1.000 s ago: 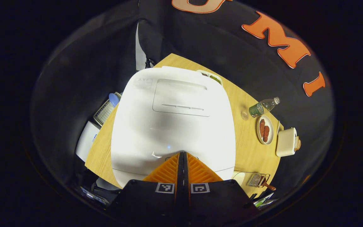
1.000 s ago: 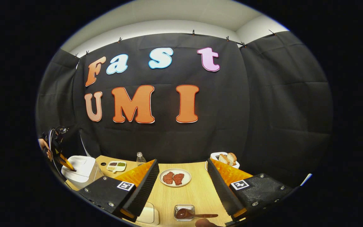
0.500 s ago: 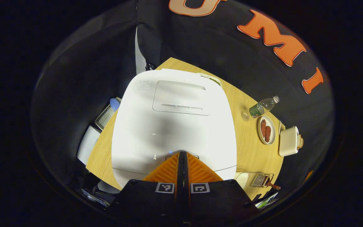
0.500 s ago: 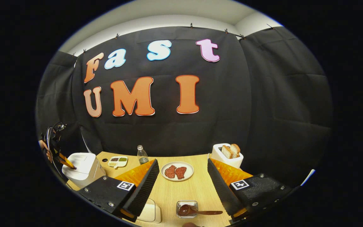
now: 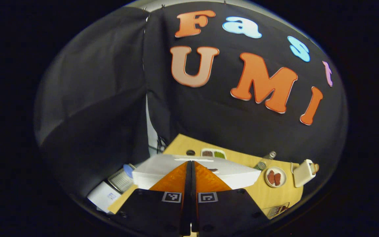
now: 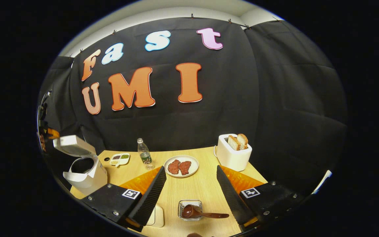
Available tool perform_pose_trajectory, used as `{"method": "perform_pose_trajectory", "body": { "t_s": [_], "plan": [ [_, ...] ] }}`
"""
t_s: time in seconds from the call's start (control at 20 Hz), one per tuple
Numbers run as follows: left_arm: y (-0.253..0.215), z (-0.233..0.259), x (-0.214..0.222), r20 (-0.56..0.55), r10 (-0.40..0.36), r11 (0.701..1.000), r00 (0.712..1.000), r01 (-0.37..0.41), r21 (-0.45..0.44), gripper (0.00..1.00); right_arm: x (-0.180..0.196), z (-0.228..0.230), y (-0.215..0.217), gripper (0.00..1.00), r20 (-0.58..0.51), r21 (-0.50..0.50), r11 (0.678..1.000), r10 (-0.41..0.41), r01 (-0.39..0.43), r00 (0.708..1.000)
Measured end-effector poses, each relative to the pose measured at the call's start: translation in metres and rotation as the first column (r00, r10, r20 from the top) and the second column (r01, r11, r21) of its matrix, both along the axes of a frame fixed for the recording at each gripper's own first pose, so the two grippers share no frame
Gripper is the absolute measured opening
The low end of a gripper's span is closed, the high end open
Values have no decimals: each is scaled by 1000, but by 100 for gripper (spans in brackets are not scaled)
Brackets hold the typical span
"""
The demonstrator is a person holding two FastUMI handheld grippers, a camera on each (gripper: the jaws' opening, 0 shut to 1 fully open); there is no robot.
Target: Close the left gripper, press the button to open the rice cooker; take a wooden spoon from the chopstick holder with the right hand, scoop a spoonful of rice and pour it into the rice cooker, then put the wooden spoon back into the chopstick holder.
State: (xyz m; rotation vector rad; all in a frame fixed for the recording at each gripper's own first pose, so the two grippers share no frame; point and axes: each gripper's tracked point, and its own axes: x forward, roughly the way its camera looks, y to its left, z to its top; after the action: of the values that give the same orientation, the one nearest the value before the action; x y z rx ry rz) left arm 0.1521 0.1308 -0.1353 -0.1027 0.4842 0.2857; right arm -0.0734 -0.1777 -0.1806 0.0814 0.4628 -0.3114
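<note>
In the right gripper view the white rice cooker (image 6: 86, 171) stands at the table's far left with its lid (image 6: 71, 144) swung up and the dark pot showing. My left gripper (image 5: 191, 163) is shut with nothing between its fingers, and it hovers just over the raised lid (image 5: 163, 169). It also shows small at the left edge as the left gripper (image 6: 44, 133), above the cooker. The brown wooden spoon (image 6: 197, 213) lies across the small clear holder (image 6: 189, 206) near the front edge. My right gripper (image 6: 190, 168) is open above and behind the spoon, apart from it.
A white toaster (image 6: 230, 154) with bread stands at the back right. A plate of meat (image 6: 181, 166), a water bottle (image 6: 144, 154) and a small divided dish (image 6: 119, 159) sit mid-table. A white container (image 6: 158, 215) lies left of the holder.
The cooker's lid has sprung open. My left gripper, still shut, has lifted off the cooker's top and tilted up. The right gripper has shifted slightly, showing more of the table.
</note>
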Motion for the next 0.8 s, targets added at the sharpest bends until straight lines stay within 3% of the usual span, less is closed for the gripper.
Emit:
{"method": "perform_pose_trajectory", "body": {
  "t_s": [0.3, 0.45, 0.7, 0.75, 0.8],
  "plan": [
    [-32, 43, -20, 159, -40, 997, 986, 29, 74, 5, -11, -30, 0, 95, -61, 25, 1000, 10, -9, 998],
    [-43, 48, -36, 170, -31, 989, 985, 6, 147, 5, -18, -46, -1, 96, -90, 52, 999, 10, -5, 996],
    [-74, 67, -60, 230, -64, 990, 971, 31, 140, 6, -29, -79, -5, 95, -148, 110, 994, -13, 30, 989],
    [-79, 68, -63, 236, -72, 989, 969, 39, 140, 20, -31, -84, -7, 95, -157, 112, 993, -23, 41, 987],
    [-85, 68, -67, 241, -81, 988, 967, 46, 146, 24, -34, -88, -8, 95, -165, 115, 992, -25, 44, 986]
  ]
}}
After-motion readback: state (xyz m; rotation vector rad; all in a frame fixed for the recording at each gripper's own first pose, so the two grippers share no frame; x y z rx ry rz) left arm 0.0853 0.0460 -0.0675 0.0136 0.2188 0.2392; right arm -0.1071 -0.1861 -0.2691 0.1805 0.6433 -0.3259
